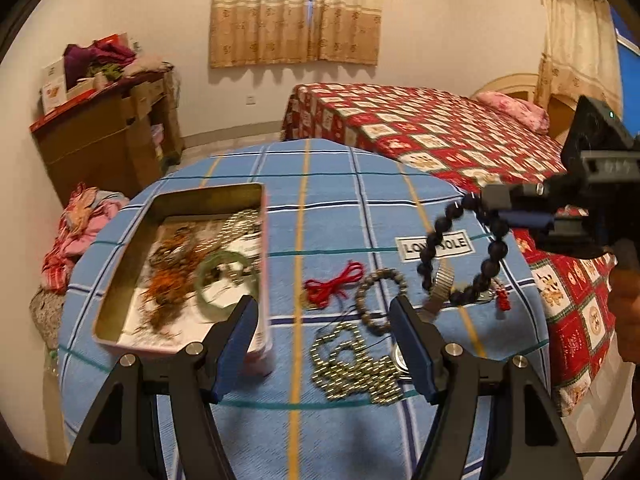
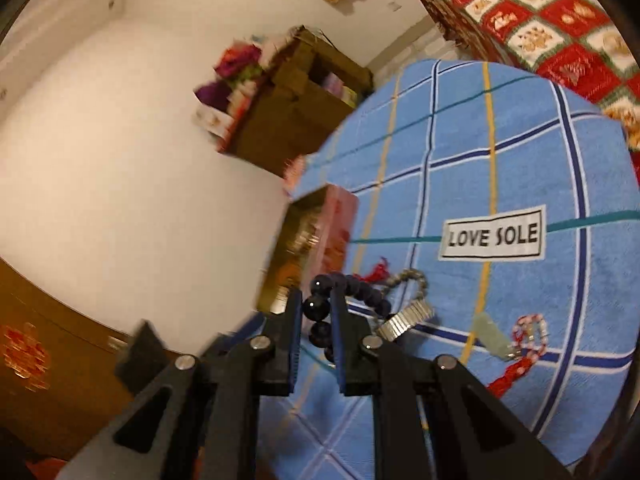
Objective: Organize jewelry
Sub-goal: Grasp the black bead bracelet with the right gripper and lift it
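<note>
A dark bead bracelet [image 1: 436, 242] hangs in the air above the blue checked cloth [image 1: 336, 200], pinched by my right gripper [image 1: 490, 206] coming in from the right. In the right wrist view that gripper [image 2: 317, 300] is shut on the dark beads [image 2: 316, 305]. My left gripper [image 1: 322, 320] stands open low over the cloth, nothing between its fingers. Beyond it lie a gold bead chain [image 1: 352, 368], a grey bead bracelet [image 1: 380, 300], a red cord [image 1: 334, 286] and a metal watch band [image 1: 442, 286]. The open tin [image 1: 240, 190] at left holds a green bangle [image 1: 228, 276] and tangled chains.
A red charm [image 1: 503, 300] lies near the cloth's right edge; a pale jade pendant [image 2: 490, 330] and a red-white bead string [image 2: 528, 334] lie there too. A bed with a red quilt [image 1: 440, 128] stands behind. Cardboard boxes [image 1: 108, 140] sit by the left wall.
</note>
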Available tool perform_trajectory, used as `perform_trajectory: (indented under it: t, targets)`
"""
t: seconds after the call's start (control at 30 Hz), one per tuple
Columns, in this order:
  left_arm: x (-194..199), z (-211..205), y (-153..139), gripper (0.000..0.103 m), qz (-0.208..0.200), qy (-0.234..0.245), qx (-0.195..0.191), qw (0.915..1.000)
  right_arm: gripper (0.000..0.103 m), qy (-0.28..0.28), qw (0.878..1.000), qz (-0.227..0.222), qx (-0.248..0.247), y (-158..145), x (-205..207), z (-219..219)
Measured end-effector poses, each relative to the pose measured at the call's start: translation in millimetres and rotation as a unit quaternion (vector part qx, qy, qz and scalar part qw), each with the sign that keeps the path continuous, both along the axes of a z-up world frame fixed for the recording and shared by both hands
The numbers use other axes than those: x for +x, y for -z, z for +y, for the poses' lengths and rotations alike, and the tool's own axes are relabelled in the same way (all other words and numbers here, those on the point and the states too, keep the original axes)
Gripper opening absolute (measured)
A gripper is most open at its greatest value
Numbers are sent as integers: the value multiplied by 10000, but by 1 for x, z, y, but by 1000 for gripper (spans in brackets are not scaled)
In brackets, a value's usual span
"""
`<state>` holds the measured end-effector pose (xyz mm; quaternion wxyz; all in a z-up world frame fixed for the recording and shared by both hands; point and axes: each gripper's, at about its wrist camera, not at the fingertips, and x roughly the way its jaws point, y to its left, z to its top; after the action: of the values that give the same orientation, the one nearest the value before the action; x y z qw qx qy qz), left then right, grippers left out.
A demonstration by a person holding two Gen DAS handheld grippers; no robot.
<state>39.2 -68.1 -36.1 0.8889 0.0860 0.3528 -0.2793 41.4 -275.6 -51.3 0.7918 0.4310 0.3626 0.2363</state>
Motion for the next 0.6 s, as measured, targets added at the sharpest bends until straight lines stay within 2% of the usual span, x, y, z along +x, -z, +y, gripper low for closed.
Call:
perform_trajectory:
  t: [0.1, 0.3, 0.47, 0.6]
  targets:
    - [-1, -14, 2, 68, 1, 201, 61, 9998, 16, 24, 9993, -136, 346, -3, 0, -2]
    - [2, -34, 6, 68, 73, 507, 143, 9986, 16, 245, 9975, -498, 448, -23, 10, -13]
    - [0, -50, 14, 68, 382, 845, 103, 9956, 16, 342, 9961, -734, 343, -38, 9, -20]
    - [-5, -53, 26, 68, 697, 1019, 37, 9923, 16, 371, 9962, -785, 54, -41, 2, -17]
